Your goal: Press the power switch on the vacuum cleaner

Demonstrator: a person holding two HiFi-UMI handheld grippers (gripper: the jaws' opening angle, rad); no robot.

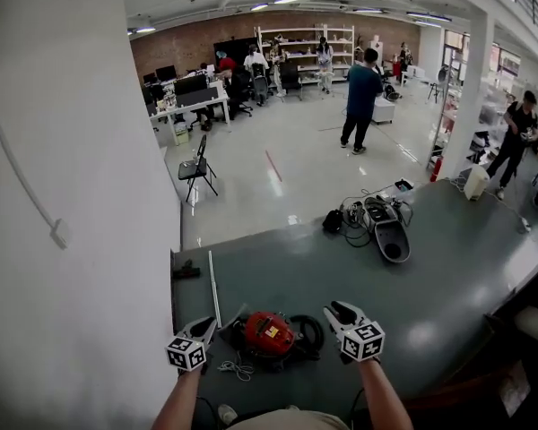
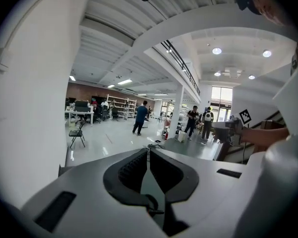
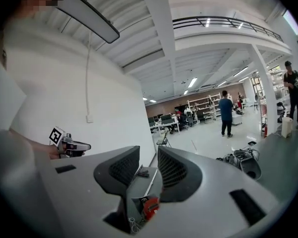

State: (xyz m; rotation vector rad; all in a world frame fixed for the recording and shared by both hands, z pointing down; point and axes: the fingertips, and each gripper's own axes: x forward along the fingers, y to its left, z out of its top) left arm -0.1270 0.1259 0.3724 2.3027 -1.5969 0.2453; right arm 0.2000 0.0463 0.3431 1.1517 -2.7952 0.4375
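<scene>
Grey left gripper (image 1: 204, 330), jaws pressed together and empty, and spread right gripper (image 1: 339, 313) flank the round red vacuum cleaner (image 1: 269, 334).

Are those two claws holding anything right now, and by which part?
Nothing is held. The left gripper is shut with nothing in it, and the right gripper is open and empty. The vacuum lies ungripped between them.

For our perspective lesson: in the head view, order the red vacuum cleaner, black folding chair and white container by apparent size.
1. red vacuum cleaner, nearest the camera.
2. black folding chair.
3. white container.
Distance shrinks the chair and container, so true sizes are unsure.
</scene>
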